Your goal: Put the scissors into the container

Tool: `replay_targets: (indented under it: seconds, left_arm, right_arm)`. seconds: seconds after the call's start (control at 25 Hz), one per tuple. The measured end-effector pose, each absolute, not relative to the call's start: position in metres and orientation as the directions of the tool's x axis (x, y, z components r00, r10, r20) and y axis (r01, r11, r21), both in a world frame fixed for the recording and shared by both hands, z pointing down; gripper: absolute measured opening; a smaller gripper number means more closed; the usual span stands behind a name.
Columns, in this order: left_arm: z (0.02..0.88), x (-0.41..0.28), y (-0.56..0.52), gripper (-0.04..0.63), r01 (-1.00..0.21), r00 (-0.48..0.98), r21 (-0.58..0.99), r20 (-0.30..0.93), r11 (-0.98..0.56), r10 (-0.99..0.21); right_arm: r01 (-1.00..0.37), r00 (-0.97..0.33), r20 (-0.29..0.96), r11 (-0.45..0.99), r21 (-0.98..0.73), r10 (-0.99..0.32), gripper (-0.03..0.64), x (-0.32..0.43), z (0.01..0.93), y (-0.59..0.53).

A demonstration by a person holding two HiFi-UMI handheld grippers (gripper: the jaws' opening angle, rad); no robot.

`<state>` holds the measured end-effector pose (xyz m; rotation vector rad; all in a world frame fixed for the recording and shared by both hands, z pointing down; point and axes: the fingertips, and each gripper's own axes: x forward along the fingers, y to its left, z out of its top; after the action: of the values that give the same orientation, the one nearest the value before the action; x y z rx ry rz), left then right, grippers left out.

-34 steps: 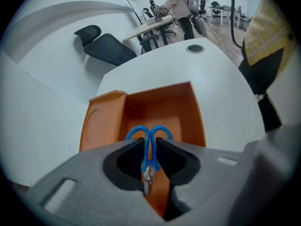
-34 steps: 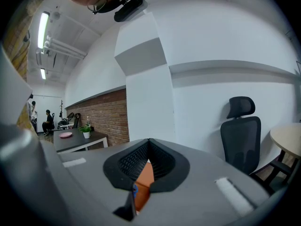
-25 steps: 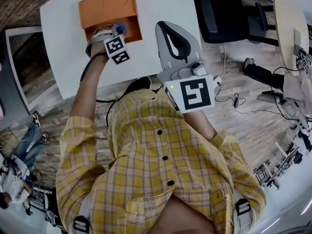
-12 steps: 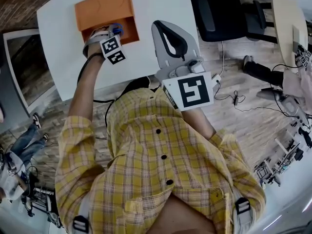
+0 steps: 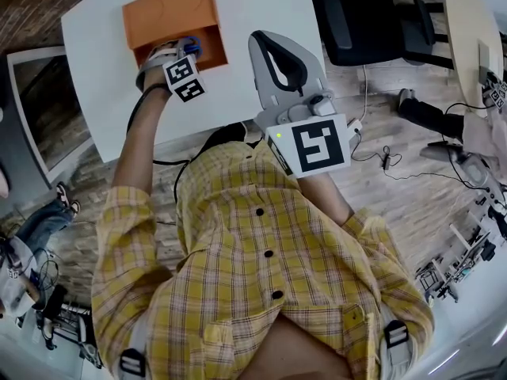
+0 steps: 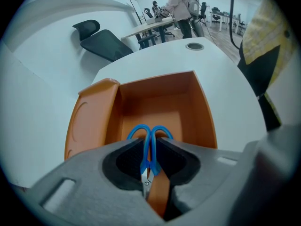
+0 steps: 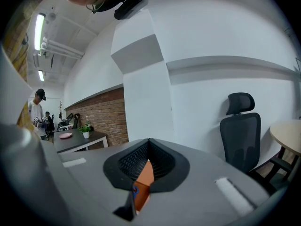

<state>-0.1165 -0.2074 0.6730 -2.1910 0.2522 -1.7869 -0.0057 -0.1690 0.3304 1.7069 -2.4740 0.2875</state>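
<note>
An orange container (image 5: 209, 44) stands open on the white table (image 5: 253, 6), with its lid (image 5: 165, 9) lying flat beyond it. In the left gripper view the box's right wall (image 6: 205, 112) and lid (image 6: 89, 121) lie just ahead of the jaws. My left gripper (image 6: 149, 144) is shut on a pair of scissors (image 6: 149, 134). Their blue handles point forward over the box's near edge and the steel blades run back between the pads. From the head view the left gripper (image 5: 187, 52) hovers at the box's near side. My right gripper (image 5: 268, 41) is raised off to the right, shut and empty.
A black office chair (image 5: 356, 22) stands past the table's right edge, and another chair (image 7: 241, 131) shows in the right gripper view. Cables (image 5: 388, 165) and equipment lie on the wooden floor to the right. A round table (image 5: 467, 30) is at far right.
The left gripper has stayed over the container's near edge with the scissors in it. The right gripper has barely moved; only the view shifts slightly.
</note>
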Motion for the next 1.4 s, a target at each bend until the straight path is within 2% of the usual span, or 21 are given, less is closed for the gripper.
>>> replay_targets:
  seconds: [0.64, 0.84, 1.4]
  left_arm:
    - [0.673, -0.118, -0.204, 0.089, 0.055, 0.198, -0.323, 0.931, -0.945, -0.307]
    - [0.671, -0.123, -0.205, 0.125, 0.046, 0.196, -0.321, 0.931, -0.946, -0.306]
    - [0.655, -0.118, -0.207, 0.124, 0.029, 0.186, -0.373, 0.913, -0.927, -0.362]
  right_arm:
    - [-0.941, -0.338, 0.197, 0.325, -0.093, -0.92, 0.005, 0.004, 0.327, -0.164]
    - [-0.94, -0.341, 0.19, 0.331, -0.085, -0.921, 0.005, -0.001, 0.325, -0.162]
    - [-0.933, -0.359, 0.17, 0.347, -0.096, -0.918, 0.005, 0.012, 0.316, -0.159]
